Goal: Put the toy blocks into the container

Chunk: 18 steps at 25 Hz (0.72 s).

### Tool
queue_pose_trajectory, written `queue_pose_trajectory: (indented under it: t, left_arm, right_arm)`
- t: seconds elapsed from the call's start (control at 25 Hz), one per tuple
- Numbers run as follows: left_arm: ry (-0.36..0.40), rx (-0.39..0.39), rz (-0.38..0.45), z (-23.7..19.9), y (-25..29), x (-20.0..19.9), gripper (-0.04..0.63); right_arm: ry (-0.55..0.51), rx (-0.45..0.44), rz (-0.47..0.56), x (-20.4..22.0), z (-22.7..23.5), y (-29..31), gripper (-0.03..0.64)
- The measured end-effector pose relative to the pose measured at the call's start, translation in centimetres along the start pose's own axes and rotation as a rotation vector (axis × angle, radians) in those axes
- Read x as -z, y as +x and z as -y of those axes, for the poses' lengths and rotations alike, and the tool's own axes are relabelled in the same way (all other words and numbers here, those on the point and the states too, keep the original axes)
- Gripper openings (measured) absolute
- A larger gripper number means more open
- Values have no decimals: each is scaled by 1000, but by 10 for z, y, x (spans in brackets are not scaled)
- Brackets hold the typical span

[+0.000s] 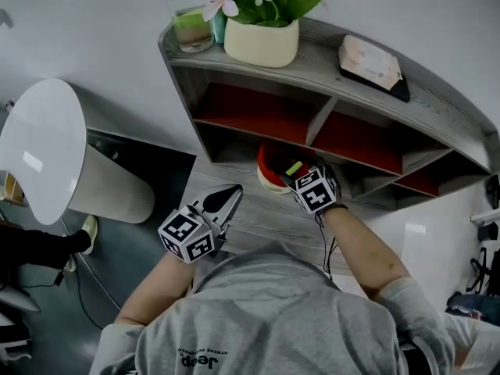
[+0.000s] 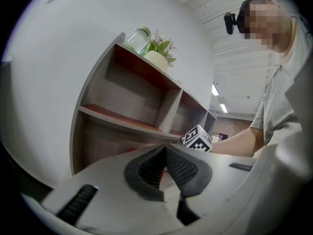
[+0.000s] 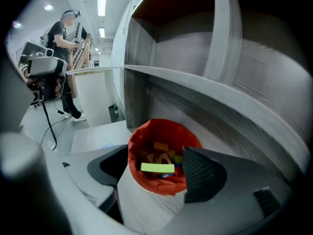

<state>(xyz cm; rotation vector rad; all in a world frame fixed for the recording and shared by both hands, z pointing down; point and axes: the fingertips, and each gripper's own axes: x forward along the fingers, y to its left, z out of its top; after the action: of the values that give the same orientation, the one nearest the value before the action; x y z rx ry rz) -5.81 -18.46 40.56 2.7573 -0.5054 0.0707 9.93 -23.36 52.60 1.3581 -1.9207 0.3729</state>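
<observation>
The right gripper [image 3: 155,155] is released: its own view shows the two jaws spread wide to either side of the red container [image 3: 161,185], the pads touching nothing. Between them, over the container's mouth, is a lime-green block [image 3: 157,168], clear of both pads; whether it rests on the pile or is in the air I cannot tell. Under it lie other toy blocks [image 3: 161,148], orange and yellow.

The head view hides the container's inside. There the right gripper [image 1: 301,176] covers part of the container [image 1: 269,166], which stands on the wooden desk [image 1: 266,217] against the lowest board of the shelf unit [image 1: 312,61].

The left gripper [image 2: 165,151] is clenched on nothing, its pads meeting at the tips in its own view. In the head view it [image 1: 226,198] sits near the person's chest, well apart from the container.

Only the head view shows the flower pot [image 1: 262,41] and jar [image 1: 187,14] on the shelf top.
</observation>
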Motion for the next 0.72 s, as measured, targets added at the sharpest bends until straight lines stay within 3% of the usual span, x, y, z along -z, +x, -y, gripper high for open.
queue_pose_trajectory:
  t: [0.4, 0.72]
  left_arm:
    - [-20, -15, 5, -7, -3, 3, 30]
    - [-62, -121, 17, -30, -33, 18, 31]
  right_arm:
    - [-23, -51, -5, 5, -18, -11, 373]
    - [-145, -324, 50, -15, -120, -6, 370]
